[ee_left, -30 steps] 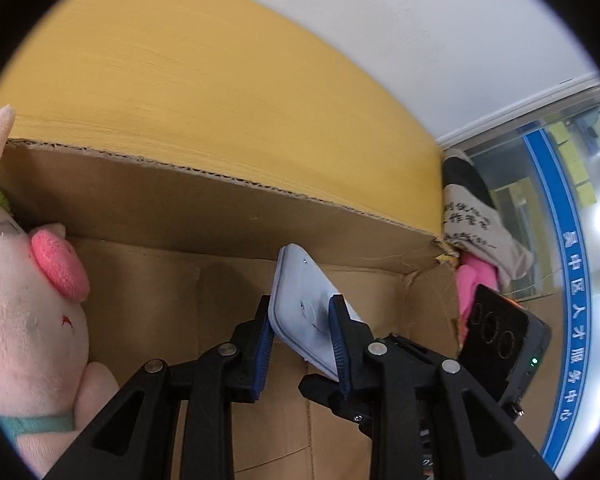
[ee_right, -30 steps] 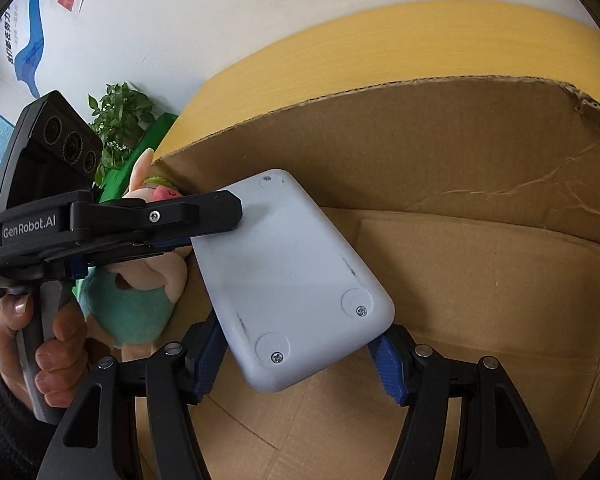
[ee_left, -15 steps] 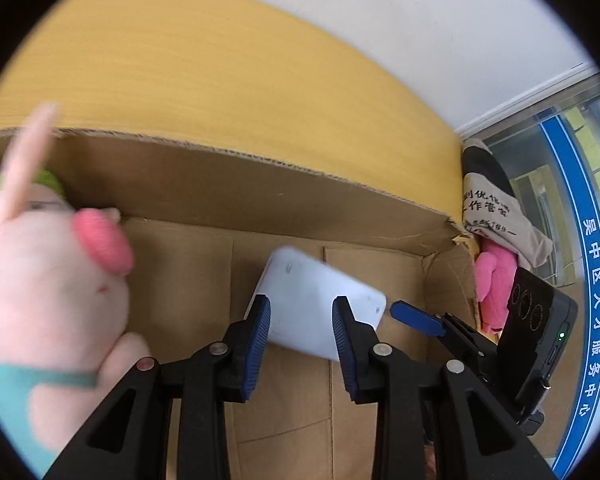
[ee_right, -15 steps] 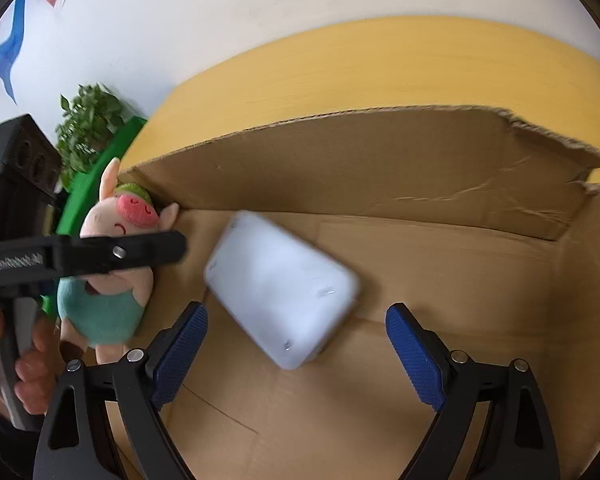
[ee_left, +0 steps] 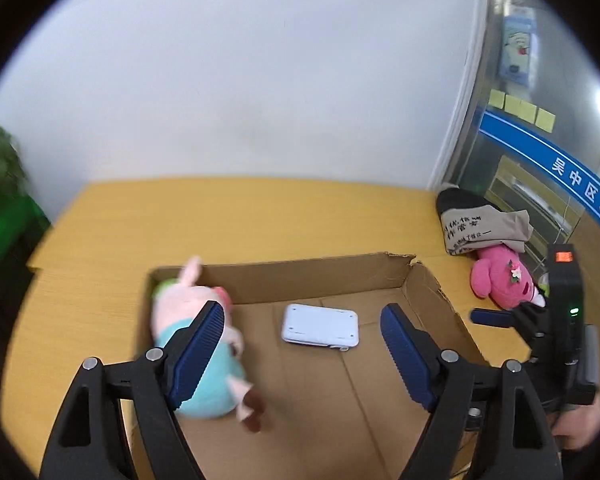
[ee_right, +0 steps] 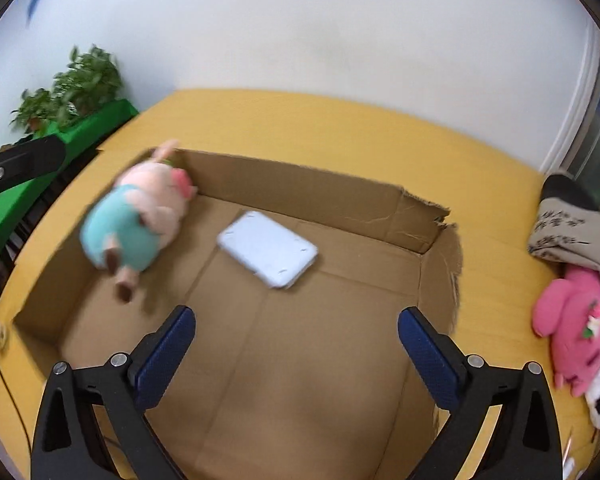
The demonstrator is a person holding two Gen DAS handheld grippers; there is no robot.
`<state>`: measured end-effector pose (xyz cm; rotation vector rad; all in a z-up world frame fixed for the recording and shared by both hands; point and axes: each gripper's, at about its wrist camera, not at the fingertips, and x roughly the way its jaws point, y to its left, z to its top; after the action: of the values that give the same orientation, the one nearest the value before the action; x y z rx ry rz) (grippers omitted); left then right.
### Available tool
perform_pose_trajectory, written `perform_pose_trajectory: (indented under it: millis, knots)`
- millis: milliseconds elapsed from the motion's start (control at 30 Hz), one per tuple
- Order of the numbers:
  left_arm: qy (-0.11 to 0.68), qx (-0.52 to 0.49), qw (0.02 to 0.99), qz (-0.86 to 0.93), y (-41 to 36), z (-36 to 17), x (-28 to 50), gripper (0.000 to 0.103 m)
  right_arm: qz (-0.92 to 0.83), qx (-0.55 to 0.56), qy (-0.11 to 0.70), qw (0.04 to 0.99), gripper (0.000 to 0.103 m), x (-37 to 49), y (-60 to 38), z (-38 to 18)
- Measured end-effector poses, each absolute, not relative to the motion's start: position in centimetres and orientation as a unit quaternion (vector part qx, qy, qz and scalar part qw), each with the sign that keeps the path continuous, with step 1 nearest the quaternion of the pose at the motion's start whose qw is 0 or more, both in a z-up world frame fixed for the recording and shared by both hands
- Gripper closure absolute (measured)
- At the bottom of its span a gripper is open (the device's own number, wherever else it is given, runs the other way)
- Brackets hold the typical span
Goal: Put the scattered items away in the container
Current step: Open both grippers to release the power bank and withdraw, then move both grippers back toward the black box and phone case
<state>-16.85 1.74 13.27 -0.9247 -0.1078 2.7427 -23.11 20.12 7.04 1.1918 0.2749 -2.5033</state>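
1. Brown cardboard is making up the box [ee_right: 320, 200], and the box is sitting on the yellow table [ee_right: 340, 128]
2. A flat white device [ee_right: 268, 249] is lying on the floor of the box, near the far wall, with its screw side facing up
3. A pig toy [ee_right: 140, 220] in a blue-green shirt is lying in the far left corner of the box, and it is looking a bit blurry
4. The left gripper [ee_left: 302, 334] is hovering over the box with its blue pads spread wide, and nothing is sitting between them
5. The right gripper [ee_right: 296, 354] is also hovering over the box with its pads spread wide and holding nothing
6. A pink plush toy [ee_right: 576, 320] is lying on the table outside the box, off to the right
7. A grey cloth with black writing [ee_right: 572, 232] is lying just behind the pink plush toy and is touching it
8. A green plant [ee_right: 76, 88] is standing past the far left end of the table, by the white wall [ee_right: 320, 20]
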Motion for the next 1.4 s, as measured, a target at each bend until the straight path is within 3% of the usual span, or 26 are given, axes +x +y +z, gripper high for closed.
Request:
perform_pose_trajectory:
  millis: [467, 1400]
  knots:
    - [-0.047, -0.298, 0.106, 0.947, 2.1, 11.9, -3.4, 0.022, -0.908, 0.35, 0.153, 0.173, 0.0, -9.9, 15.9, 9.0]
    - [-0.025, -0.311, 0.118, 0.943, 4.2, 9.7, -2.0, 0.022, -0.915, 0.354, 0.109, 0.16, 0.0, -8.4, 17.6, 8.3]
